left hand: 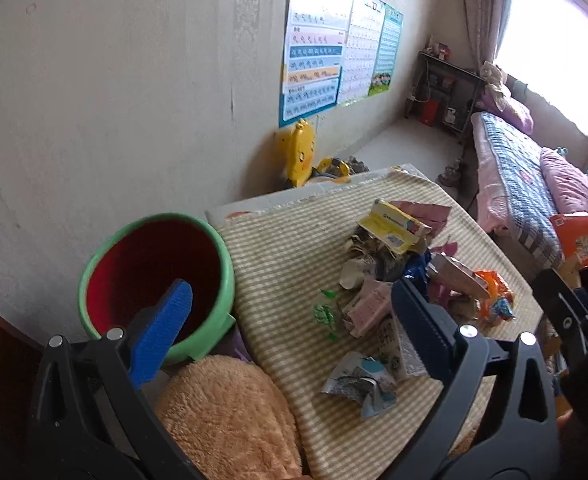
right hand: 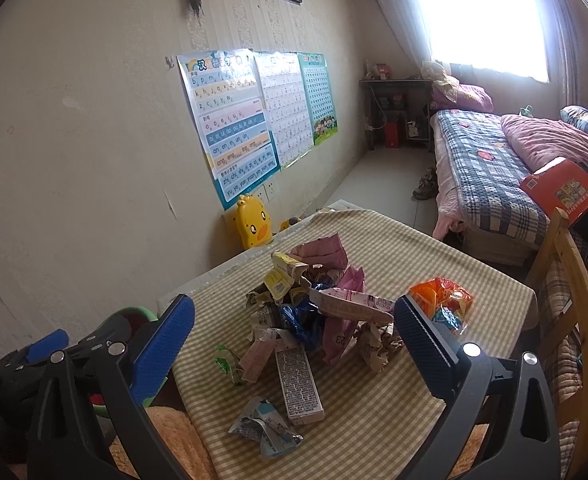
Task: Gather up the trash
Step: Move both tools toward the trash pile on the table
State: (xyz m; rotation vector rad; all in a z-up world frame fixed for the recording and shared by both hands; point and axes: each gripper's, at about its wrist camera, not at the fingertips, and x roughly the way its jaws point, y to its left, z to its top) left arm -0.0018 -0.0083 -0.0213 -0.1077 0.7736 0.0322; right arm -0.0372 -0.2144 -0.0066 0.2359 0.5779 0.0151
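The round green plastic bin with a dark red inside (left hand: 154, 276) stands left of the checked counter (left hand: 286, 264), contents unseen. Crumpled paper and wrapper trash (left hand: 394, 280) lies heaped on the counter. The left tool (left hand: 294, 316) and right tool (right hand: 294, 328) gape wide, holding nothing.

I'm over the desk (right hand: 434, 248), draped in a yellow-checked cloth (right hand: 374, 420), with a heap of crumpled trash (right hand: 314, 312) mid-cloth, a crushed silver wrapper (right hand: 264, 428) lying nearer me and an orange bag (right hand: 442, 294) to the right.
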